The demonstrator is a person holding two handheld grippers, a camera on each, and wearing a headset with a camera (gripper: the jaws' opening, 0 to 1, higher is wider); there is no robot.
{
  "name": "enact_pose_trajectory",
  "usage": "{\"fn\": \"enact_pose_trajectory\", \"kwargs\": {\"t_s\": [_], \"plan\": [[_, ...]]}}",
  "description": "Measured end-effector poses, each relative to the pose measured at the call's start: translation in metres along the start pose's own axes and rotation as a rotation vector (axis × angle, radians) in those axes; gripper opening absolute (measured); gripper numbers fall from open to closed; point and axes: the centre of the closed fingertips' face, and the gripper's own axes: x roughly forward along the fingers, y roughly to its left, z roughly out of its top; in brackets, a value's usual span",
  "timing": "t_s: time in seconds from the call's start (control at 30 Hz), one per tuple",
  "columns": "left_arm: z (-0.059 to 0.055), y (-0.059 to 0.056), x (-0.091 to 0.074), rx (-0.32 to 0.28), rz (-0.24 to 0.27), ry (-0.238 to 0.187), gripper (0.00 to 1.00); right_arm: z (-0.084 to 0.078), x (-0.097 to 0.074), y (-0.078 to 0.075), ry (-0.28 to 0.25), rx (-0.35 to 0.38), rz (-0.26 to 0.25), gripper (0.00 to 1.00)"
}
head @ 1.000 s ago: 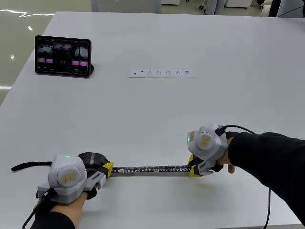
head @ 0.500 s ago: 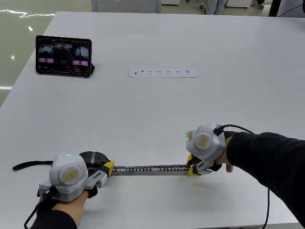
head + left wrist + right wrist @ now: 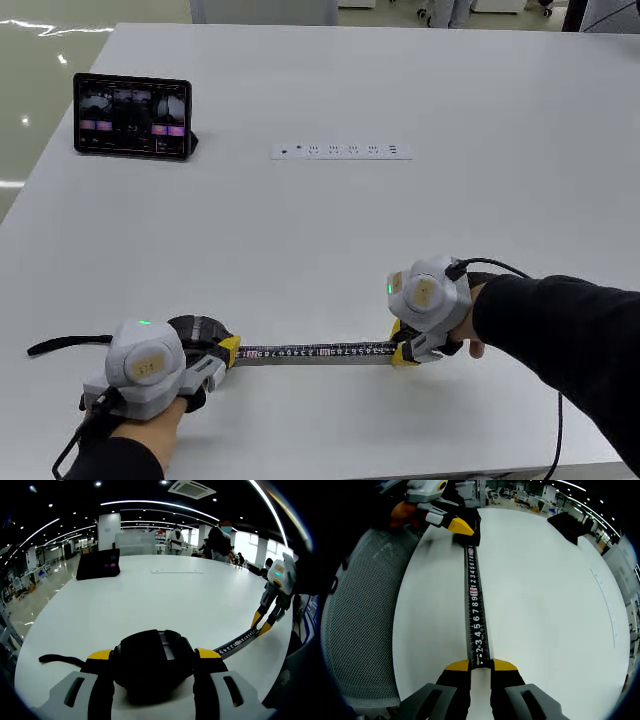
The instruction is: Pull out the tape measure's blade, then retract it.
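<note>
A black tape measure case lies at the table's near left, and my left gripper is shut on it. In the left gripper view the case sits between the yellow-tipped jaws of the left gripper. The blade is pulled out flat along the table to the right. My right gripper is shut on the blade's end. In the right gripper view the blade runs from the right gripper up to the case. The case's black strap trails off to the left.
A tablet stands at the far left of the white table. A white power strip lies at the middle back. A cable hangs off the right sleeve near the front edge. People stand beyond the table.
My right gripper has crept slightly left with the blade's end, so the exposed blade looks a little shorter. The left gripper and case have barely moved.
</note>
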Motion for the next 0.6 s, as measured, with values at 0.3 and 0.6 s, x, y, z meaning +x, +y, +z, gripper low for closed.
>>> {"fn": "enact_pose_trajectory", "kwargs": {"t_s": [0.3,0.6], "plan": [[-0.0003,0.0005,0.0009,0.000,0.000,0.002,0.60,0.0020,0.0006,-0.0002,-0.006,0.020,-0.001,0.11],[-0.0007,0.0008,0.0013,-0.001,-0.001,0.005,0.60,0.0060,0.0025,-0.0015,-0.005,0.019,-0.001,0.11]]}}
